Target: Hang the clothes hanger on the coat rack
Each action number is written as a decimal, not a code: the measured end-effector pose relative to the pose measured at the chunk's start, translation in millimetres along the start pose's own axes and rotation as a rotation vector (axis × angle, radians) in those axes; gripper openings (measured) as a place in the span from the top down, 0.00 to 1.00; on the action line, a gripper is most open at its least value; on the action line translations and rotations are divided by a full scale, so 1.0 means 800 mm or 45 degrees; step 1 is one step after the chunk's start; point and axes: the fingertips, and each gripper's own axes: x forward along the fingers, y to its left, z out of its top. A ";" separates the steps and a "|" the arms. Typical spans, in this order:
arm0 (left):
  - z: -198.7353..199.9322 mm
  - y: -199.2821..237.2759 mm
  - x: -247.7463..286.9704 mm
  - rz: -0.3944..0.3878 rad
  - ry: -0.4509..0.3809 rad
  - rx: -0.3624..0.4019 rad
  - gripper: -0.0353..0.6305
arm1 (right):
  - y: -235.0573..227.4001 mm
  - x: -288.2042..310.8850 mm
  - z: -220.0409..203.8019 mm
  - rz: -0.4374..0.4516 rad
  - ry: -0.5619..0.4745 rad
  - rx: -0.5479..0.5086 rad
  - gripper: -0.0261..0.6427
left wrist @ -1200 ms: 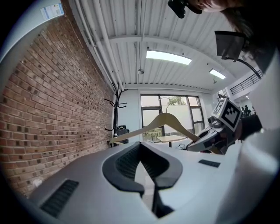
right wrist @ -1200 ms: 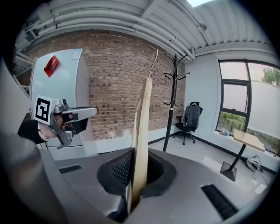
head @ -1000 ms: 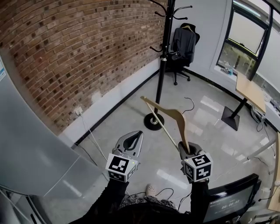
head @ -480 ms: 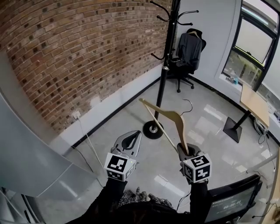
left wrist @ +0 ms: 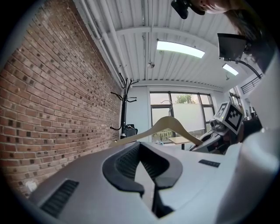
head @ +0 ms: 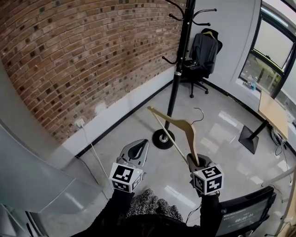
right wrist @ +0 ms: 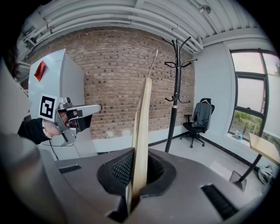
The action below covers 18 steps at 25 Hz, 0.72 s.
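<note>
A pale wooden clothes hanger [head: 179, 126] with a thin metal hook [head: 200, 113] rises from my right gripper [head: 196, 160], which is shut on one end of it. In the right gripper view the hanger [right wrist: 142, 131] stands edge-on between the jaws of the right gripper [right wrist: 134, 177]. The black coat rack [head: 179, 65] stands ahead on its round base [head: 163, 139], apart from the hanger, its upper hooks [head: 203, 11] bare. My left gripper [head: 137, 152] is shut on nothing, beside and left of the hanger. From the left gripper [left wrist: 146, 177] the hanger [left wrist: 168, 124] shows ahead.
A brick wall [head: 92, 51] runs along the left. An office chair with a dark jacket [head: 204, 51] stands behind the rack. A wooden desk [head: 275, 111] on a black foot [head: 249, 139] is at the right, a monitor [head: 245, 217] at bottom right, a grey cabinet [head: 27, 162] at left.
The head view has shifted, so the rack now sits a little further right and nearer. Both grippers hold their places in the view, and the hanger stays in the right one.
</note>
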 end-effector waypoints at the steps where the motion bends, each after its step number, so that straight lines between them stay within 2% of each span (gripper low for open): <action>1: -0.001 0.005 0.010 -0.010 0.000 0.001 0.94 | -0.004 0.009 0.004 0.002 -0.004 0.003 0.95; 10: 0.019 0.072 0.116 -0.068 -0.033 0.030 0.94 | -0.057 0.095 0.068 -0.015 -0.033 0.003 0.95; 18: 0.012 0.120 0.187 -0.108 -0.012 0.047 0.94 | -0.096 0.164 0.093 -0.028 -0.027 0.020 0.95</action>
